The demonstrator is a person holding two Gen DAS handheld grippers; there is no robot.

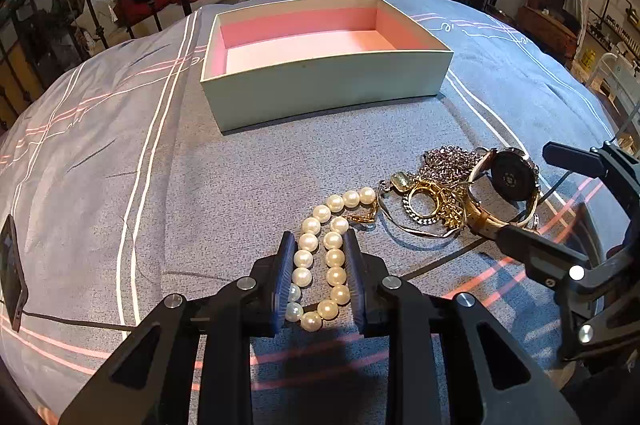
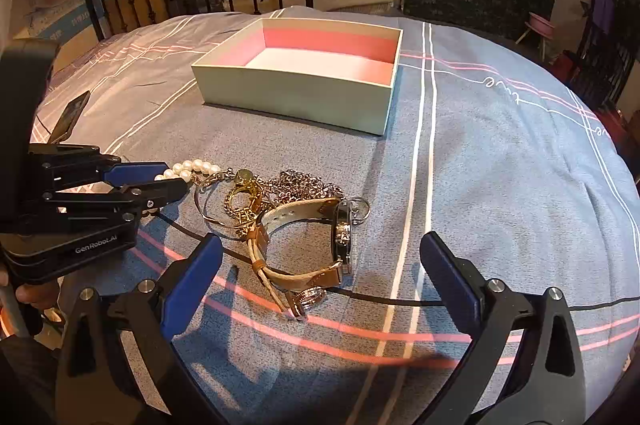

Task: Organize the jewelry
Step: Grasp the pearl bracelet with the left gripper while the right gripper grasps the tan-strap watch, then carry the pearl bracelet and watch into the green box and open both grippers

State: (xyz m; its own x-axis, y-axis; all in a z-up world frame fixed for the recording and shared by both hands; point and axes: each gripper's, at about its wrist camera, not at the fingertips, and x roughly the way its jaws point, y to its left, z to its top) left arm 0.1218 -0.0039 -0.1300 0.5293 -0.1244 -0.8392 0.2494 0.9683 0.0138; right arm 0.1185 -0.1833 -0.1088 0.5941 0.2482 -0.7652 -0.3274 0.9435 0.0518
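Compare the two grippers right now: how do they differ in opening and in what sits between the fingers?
The left gripper is nearly closed, pads against both sides of the pearl bracelet; the right gripper stands wide open. The left one has pearls between its fingers; the right one has only the watch ahead, untouched. Both are black with blue pads and angle down at the bedspread.

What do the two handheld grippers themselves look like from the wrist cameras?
Both are black angular plastic frames with triangular cut-outs and silver round bolts. The left gripper and right gripper have blue ribbed pads on their fingers. The left one's body carries white "GenRobot.AI" lettering. No sleeve shows clearly.
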